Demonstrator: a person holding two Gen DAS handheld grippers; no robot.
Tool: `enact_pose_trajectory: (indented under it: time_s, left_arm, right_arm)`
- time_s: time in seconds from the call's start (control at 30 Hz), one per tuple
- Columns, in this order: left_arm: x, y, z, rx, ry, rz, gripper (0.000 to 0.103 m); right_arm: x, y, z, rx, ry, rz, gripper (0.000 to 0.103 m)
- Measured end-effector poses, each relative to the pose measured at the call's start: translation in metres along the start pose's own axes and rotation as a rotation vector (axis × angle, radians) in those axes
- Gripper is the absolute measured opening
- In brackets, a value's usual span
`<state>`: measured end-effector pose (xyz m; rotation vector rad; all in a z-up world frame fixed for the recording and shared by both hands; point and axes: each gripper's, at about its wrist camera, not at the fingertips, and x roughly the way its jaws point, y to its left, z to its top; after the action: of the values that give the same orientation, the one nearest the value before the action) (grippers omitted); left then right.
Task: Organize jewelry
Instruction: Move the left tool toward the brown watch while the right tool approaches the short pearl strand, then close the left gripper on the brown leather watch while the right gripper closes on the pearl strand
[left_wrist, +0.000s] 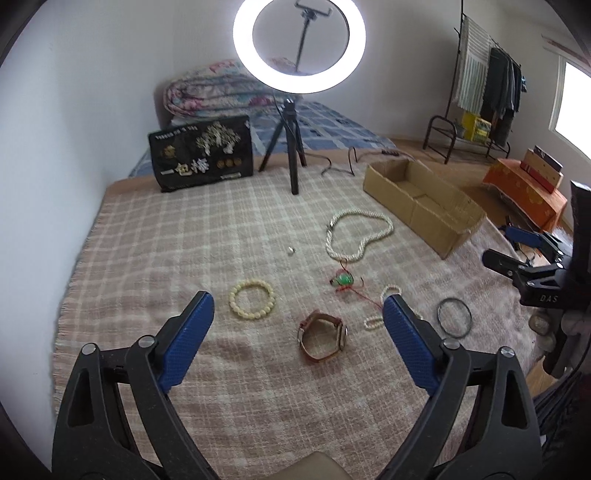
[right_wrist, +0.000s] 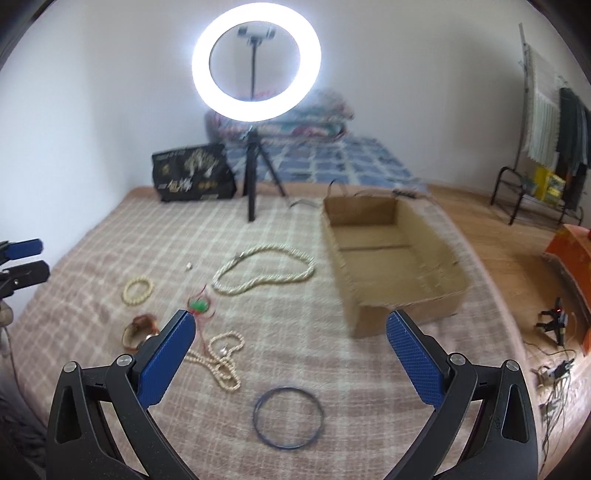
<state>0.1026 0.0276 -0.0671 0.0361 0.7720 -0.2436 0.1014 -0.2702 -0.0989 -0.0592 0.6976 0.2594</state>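
Observation:
Jewelry lies spread on a checked blanket (left_wrist: 147, 240). In the left wrist view my left gripper (left_wrist: 298, 308) is open above a brown leather watch (left_wrist: 322, 336), with a cream bead bracelet (left_wrist: 252, 303) to its left. A thick pearl necklace (left_wrist: 360, 233), a green pendant on red cord (left_wrist: 342, 280), a thin pearl strand (left_wrist: 373, 322) and a dark bangle (left_wrist: 454, 316) lie beyond and to the right. In the right wrist view my right gripper (right_wrist: 291, 325) is open above the bangle (right_wrist: 288, 418), with the thin pearl strand (right_wrist: 221, 360) by its left finger. Nothing is held.
An open cardboard box (right_wrist: 388, 258) sits at the blanket's right side. A ring light on a tripod (left_wrist: 299, 40) and a black printed bag (left_wrist: 201, 153) stand at the far edge. A bed, a clothes rack (left_wrist: 491, 81) and cables on the floor (right_wrist: 554, 369) lie beyond.

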Motion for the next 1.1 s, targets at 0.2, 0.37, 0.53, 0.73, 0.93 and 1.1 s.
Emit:
enact_pose_trajectory:
  time_s: [0.2, 0.37, 0.53, 0.73, 0.93, 1.1]
  left_arm:
    - [0.035, -0.011, -0.014, 0.041, 0.111, -0.068, 0.073]
    - [0.062, -0.028, -0.025, 0.082, 0.202, -0.129, 0.060]
    - [0.085, -0.035, -0.033, 0.106, 0.279, -0.153, 0.060]
    - [0.101, -0.029, -0.039, 0.084, 0.321, -0.155, 0.059]
    - [0.117, -0.029, -0.041, 0.086, 0.353, -0.162, 0.059]
    - [0.122, -0.030, -0.041, 0.094, 0.352, -0.158, 0.058]
  right_arm:
    - [0.028, 0.012, -0.013, -0.030, 0.109, 0.066, 0.102]
    - [0.052, 0.017, -0.028, -0.027, 0.228, 0.141, 0.081]
    - [0.069, 0.025, -0.040, -0.064, 0.308, 0.185, 0.057]
    - [0.082, 0.030, -0.043, -0.072, 0.357, 0.222, 0.045]
    - [0.097, 0.042, -0.048, -0.143, 0.378, 0.194, 0.045]
    - [0.100, 0.045, -0.048, -0.164, 0.368, 0.189, 0.046]
